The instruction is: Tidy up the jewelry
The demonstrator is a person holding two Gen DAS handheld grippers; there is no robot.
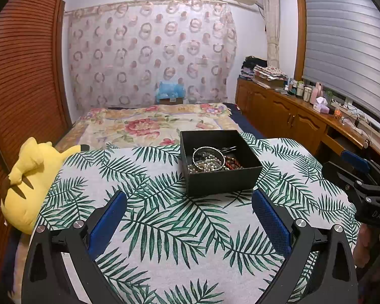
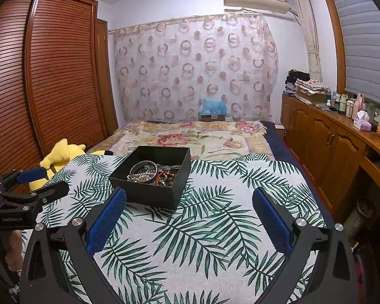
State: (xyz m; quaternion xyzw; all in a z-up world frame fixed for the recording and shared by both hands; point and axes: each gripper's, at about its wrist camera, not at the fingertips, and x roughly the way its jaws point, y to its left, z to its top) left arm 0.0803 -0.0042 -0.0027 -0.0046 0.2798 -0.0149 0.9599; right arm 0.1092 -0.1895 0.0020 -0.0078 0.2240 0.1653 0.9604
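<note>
A black open box (image 1: 223,177) (image 2: 149,192) stands on a table covered by a palm-leaf cloth (image 1: 164,228) (image 2: 202,228). Inside lie a metal bangle (image 1: 207,152) (image 2: 143,167), a strand of pearl beads (image 1: 205,166) (image 2: 139,176), reddish-brown beads (image 1: 231,163) (image 2: 166,177) and thin metal hairpins (image 1: 226,149). My left gripper (image 1: 190,202) is open, a little short of the box, with nothing between its blue pads. My right gripper (image 2: 190,200) is open too, its left finger (image 2: 109,217) close to the box's near corner. Each gripper shows at the edge of the other's view (image 1: 359,177) (image 2: 30,187).
A yellow plush toy (image 1: 30,177) (image 2: 60,157) lies off the table's far left edge. A bed with a floral blanket (image 1: 152,124) lies beyond the table. A wooden wardrobe (image 1: 20,76) stands on the left and a cluttered wooden sideboard (image 1: 304,111) on the right.
</note>
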